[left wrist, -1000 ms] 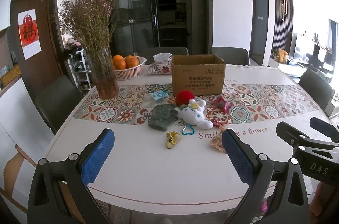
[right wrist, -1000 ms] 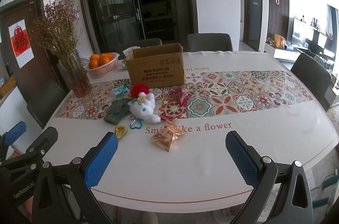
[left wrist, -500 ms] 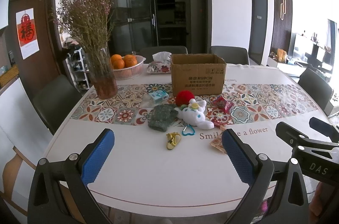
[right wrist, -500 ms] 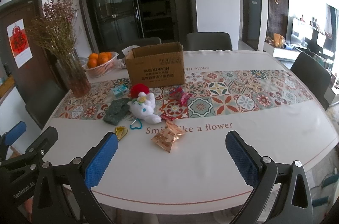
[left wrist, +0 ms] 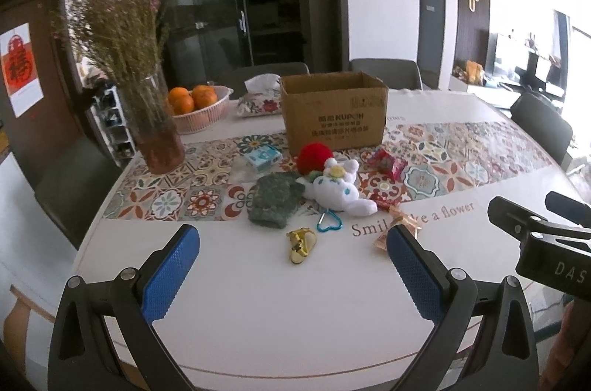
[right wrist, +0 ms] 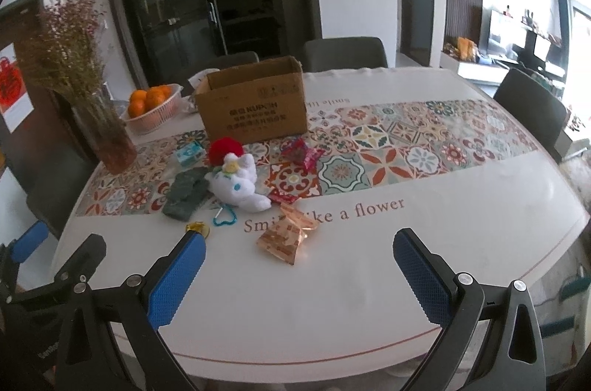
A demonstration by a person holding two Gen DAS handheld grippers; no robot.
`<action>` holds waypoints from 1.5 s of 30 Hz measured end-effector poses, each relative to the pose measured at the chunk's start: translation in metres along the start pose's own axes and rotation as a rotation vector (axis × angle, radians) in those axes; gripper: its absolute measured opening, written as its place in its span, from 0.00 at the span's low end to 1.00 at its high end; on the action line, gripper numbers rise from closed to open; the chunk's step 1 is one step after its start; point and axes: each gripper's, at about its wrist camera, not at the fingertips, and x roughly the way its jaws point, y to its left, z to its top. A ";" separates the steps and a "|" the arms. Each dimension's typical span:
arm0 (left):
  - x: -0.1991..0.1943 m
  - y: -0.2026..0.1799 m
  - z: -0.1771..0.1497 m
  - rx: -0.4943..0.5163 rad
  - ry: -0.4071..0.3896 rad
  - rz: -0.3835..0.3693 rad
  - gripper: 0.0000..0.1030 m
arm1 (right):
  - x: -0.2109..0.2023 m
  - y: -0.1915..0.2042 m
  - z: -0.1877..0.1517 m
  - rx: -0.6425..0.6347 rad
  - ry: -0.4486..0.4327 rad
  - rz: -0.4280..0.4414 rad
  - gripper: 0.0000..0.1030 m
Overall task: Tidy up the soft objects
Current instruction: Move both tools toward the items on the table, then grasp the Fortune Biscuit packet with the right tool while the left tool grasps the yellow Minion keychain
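A white plush toy point(left wrist: 338, 189) lies mid-table, with a red pompom point(left wrist: 314, 157) behind it and a green knitted piece point(left wrist: 273, 200) to its left. They also show in the right wrist view: the plush point(right wrist: 236, 184), the pompom point(right wrist: 224, 150), the knit point(right wrist: 186, 193). An open cardboard box point(left wrist: 332, 112) stands behind them. My left gripper point(left wrist: 291, 274) is open and empty above the table's near edge. My right gripper point(right wrist: 297, 280) is open and empty, to the right of the left one.
A yellow trinket point(left wrist: 301, 243), a blue heart carabiner point(left wrist: 328, 223), an orange snack packet point(right wrist: 288, 235), red sweet wrappers point(left wrist: 386, 162) and a small blue box point(left wrist: 263, 157) lie around the soft things. A vase of dried flowers point(left wrist: 157, 132) and a basket of oranges point(left wrist: 195, 106) stand at the back left.
Both views have shifted slightly; the grippers stay open and nothing on the table has moved.
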 end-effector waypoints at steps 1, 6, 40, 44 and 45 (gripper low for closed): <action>0.005 0.002 0.000 0.006 0.003 -0.007 1.00 | 0.004 0.002 0.000 0.005 0.007 -0.008 1.00; 0.031 0.012 0.002 0.039 0.033 -0.049 1.00 | 0.024 0.012 0.001 0.044 0.044 -0.027 1.00; 0.174 0.004 -0.025 0.004 0.220 -0.014 0.94 | 0.180 0.007 -0.005 0.182 0.340 0.006 0.87; 0.191 0.002 -0.033 0.016 0.241 -0.002 0.92 | 0.196 0.005 -0.011 0.196 0.361 0.009 0.86; 0.195 0.003 -0.034 0.013 0.246 -0.003 0.91 | 0.201 0.005 -0.013 0.199 0.367 0.005 0.84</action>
